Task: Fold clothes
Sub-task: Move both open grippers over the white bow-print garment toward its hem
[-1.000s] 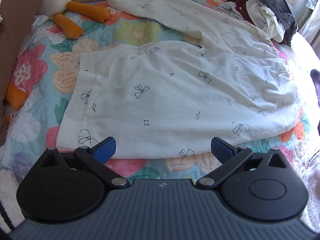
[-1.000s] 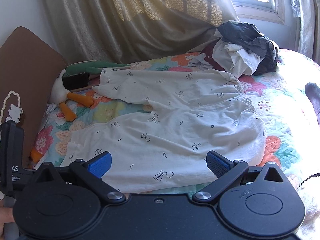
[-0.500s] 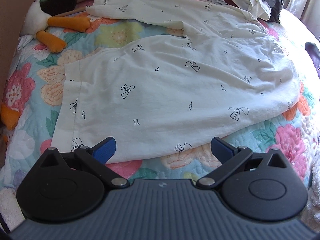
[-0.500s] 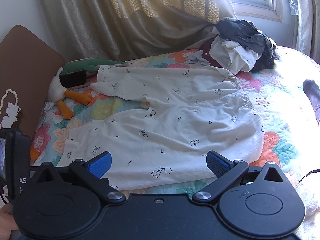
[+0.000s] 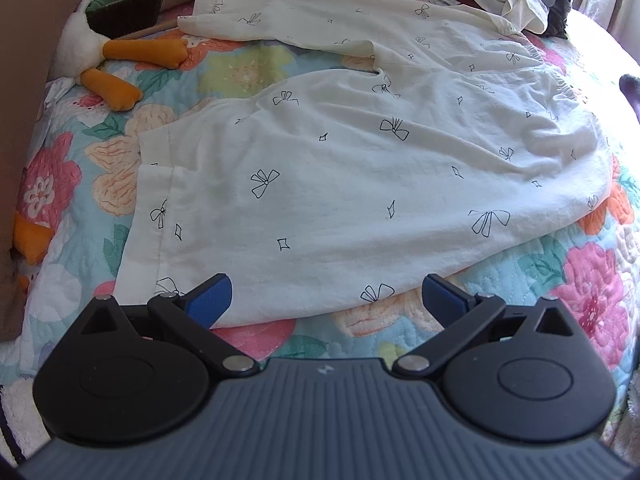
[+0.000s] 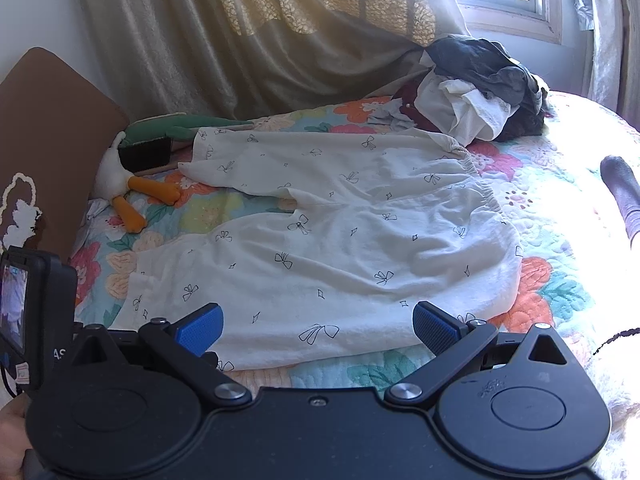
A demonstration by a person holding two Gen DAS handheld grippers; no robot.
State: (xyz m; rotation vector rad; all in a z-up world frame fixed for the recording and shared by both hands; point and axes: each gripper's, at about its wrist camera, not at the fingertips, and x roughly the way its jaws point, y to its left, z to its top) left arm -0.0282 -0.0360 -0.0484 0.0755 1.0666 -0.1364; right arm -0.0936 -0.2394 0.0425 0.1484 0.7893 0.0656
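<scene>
A pair of white trousers with black bow prints [image 5: 360,168] lies spread flat on a flowered quilt [image 5: 580,296], legs pointing left and elastic waist to the right. It also shows in the right wrist view [image 6: 340,248]. My left gripper [image 5: 328,300] is open and empty, just over the near hem edge of the front leg. My right gripper [image 6: 316,328] is open and empty, above the same near edge, a little higher and further back.
A pile of unfolded clothes [image 6: 476,92] lies at the far right of the bed by the window. A stuffed duck [image 5: 116,60] with orange legs and a dark brush [image 5: 124,12] lie at the far left. A curtain [image 6: 260,32] hangs behind. The left gripper's body [image 6: 28,312] stands at the left.
The left gripper has drawn back and tilted up, so more of the trousers and the clothes pile show. The right gripper has shifted slightly. Both stay open.
</scene>
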